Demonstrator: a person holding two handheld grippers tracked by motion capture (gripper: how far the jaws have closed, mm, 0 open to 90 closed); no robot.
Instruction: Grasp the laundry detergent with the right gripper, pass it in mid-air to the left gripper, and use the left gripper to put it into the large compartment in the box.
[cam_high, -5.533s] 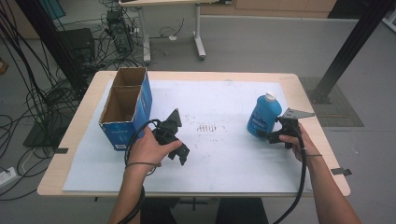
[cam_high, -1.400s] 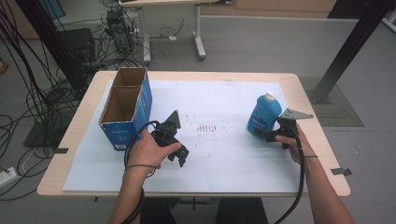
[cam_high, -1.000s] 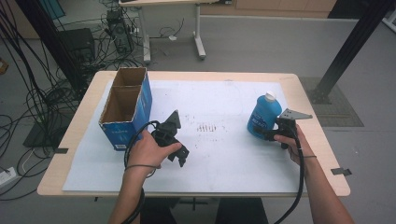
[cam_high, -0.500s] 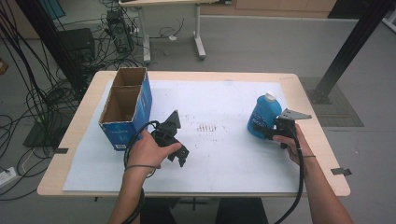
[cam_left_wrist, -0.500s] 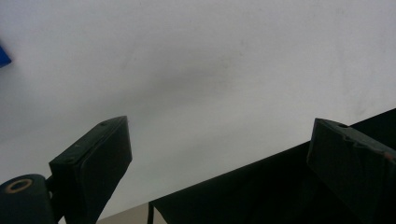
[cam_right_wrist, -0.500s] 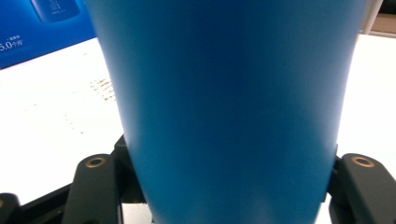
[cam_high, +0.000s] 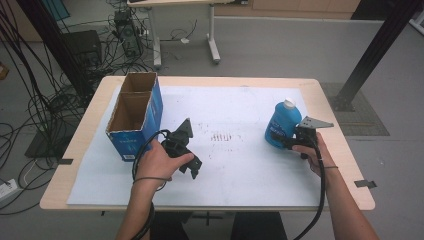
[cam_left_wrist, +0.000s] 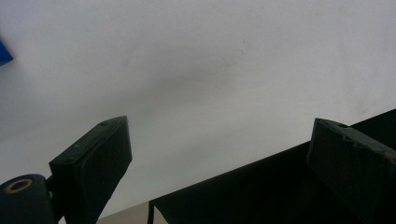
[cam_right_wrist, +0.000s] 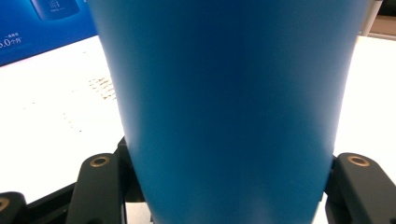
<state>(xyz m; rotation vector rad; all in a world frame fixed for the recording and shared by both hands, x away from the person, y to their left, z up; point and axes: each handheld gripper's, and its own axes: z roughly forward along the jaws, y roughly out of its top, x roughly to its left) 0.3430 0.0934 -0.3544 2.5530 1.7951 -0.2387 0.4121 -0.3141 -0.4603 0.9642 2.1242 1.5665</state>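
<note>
Gripping the blue bottle (cam_high: 280, 126) low on its body, my right gripper (cam_high: 291, 141) has its jaws clamped on either side of it; in the right gripper view the bottle (cam_right_wrist: 233, 107) fills the space between the jaws, touching both, and rises well above them. From the high view it stands upright on the white sheet (cam_high: 240, 165) that covers the worktop (cam_high: 85, 150), white cap on top, with my right hand (cam_high: 316, 152) behind the gripper and its cable trailing back along my forearm.

My left gripper (cam_high: 194, 170) sits well apart from the bottle, tilted down toward the sheet with my left hand (cam_high: 157, 161) wrapped around its body. In the left gripper view its jaws stand wide apart with nothing between them; beyond them I see bare white sheet (cam_left_wrist: 210, 70), and below the jaws the near edge of the worktop with darkness past it.

Beyond the left jaws, toward the far left corner of the worktop, a blue cardboard box (cam_high: 134, 116) stands open at the top, split into two compartments. A patch of small dark marks (cam_high: 220, 136) lies on the sheet between the two grippers. In the right gripper view a slice of the box's blue printed side (cam_right_wrist: 42, 28) shows past the bottle, to the left of the jaws.
</note>
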